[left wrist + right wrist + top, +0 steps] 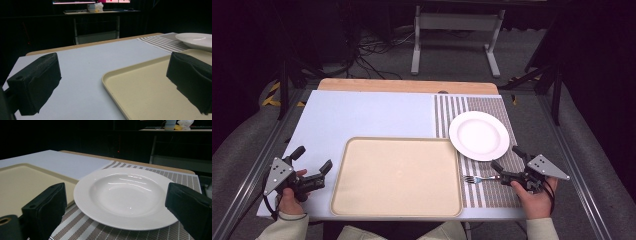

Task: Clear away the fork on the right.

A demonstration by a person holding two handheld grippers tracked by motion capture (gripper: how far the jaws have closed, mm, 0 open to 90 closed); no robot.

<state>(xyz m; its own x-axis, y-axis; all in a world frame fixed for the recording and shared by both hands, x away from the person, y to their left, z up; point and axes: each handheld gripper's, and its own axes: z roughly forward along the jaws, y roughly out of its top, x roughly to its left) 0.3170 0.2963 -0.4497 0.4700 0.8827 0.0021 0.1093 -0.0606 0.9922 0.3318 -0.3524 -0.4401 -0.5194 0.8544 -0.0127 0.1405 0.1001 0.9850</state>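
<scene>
A white plate (478, 135) rests on a striped placemat (497, 107) at the right of the table. A metal fork (479, 178) lies on the mat in front of the plate, tines pointing left toward a beige tray (396, 176). My right gripper (507, 159) is open just right of the fork's handle, its jaws spread with nothing between them. In the right gripper view the plate (127, 195) lies straight ahead of the open right gripper (117, 202). My left gripper (313, 160) stands open left of the tray, and the left gripper (112, 67) faces the tray's near corner (140, 90).
A light blue board (372, 115) covers the table, with a wooden strip (407, 86) along its far edge. Beyond it the floor holds cables and a white table frame (457, 30). Metal rails (259, 160) run along both sides of the table.
</scene>
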